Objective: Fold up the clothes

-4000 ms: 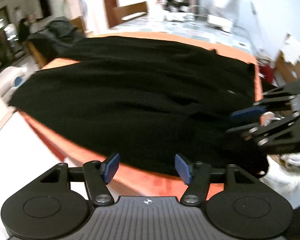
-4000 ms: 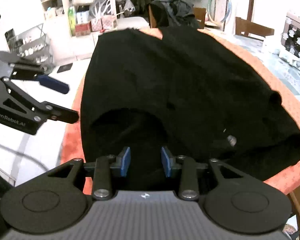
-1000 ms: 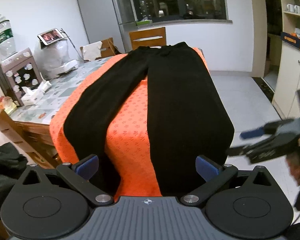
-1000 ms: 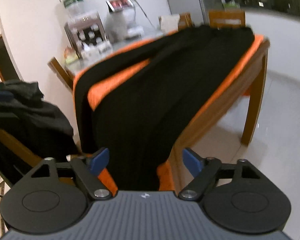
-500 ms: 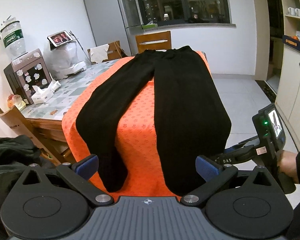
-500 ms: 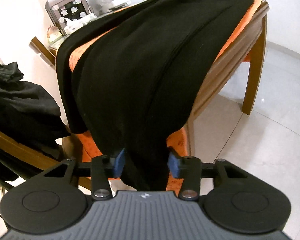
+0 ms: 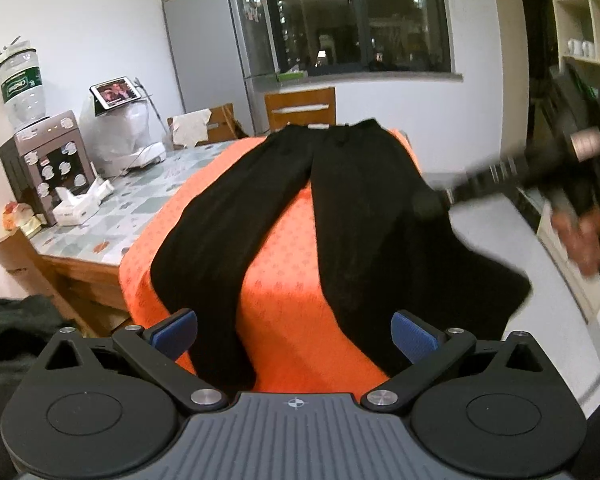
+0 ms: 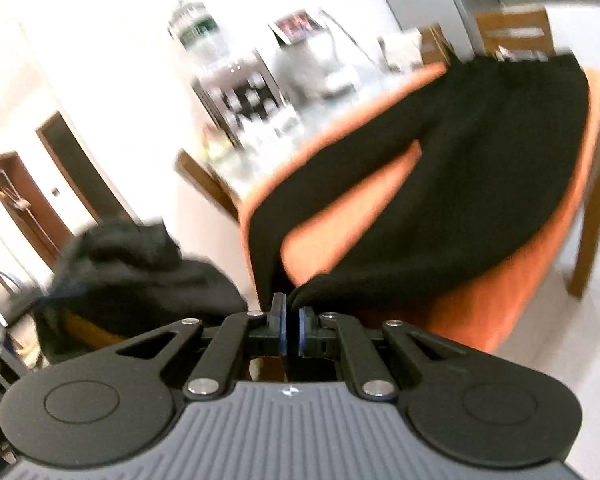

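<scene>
Left wrist: trousers [image 7: 352,216] lengthwise, waist far; left gripper [image 7: 294,334] open, right gripper [image 8: 292,330] pinching hem

Matt black cloth trousers [image 7: 356,208] on textured orange cloth [image 7: 284,264]

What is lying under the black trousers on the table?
An orange cloth lies under the trousers and shows between the legs. The table beneath is covered there; only its tiled left part is visible.
</scene>
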Tool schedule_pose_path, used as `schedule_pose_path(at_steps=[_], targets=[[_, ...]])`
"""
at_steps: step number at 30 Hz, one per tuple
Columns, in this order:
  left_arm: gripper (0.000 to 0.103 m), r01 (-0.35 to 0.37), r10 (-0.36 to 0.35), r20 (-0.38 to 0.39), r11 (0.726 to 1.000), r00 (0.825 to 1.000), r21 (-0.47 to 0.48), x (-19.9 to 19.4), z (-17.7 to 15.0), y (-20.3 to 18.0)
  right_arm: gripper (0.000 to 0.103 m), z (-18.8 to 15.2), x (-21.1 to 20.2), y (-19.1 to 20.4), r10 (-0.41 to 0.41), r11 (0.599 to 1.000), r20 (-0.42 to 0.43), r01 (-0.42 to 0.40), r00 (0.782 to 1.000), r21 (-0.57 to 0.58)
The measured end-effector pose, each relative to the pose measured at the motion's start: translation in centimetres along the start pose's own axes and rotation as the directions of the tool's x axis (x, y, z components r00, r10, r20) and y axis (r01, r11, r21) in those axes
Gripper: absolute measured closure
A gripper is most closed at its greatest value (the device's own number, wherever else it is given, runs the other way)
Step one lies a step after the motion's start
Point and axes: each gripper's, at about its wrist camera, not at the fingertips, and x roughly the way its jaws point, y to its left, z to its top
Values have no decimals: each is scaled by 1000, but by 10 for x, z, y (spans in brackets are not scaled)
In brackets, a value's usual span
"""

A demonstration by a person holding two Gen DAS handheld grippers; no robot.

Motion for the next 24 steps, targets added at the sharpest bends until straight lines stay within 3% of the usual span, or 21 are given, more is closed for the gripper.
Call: schedule_pose_path(at_steps=[6,13,20,24], targets=[[0,13,-13,39,1000,999,-14,48,40,6,97,113,12,-28,-32,999,85,31,996,8],[0,-23,25,64,999,998,-34,116,93,9,97,224,92,-120,-194,979,66,189,979,77],[0,-75,78,33,995,996,-70,165,121,7,97,265,174,-216,-282,949,-48,286,958,130],[0,-94,93,-11,992,996,-87,186,121,4,92,257,190,-242,-264,950,-124,280,957,141]])
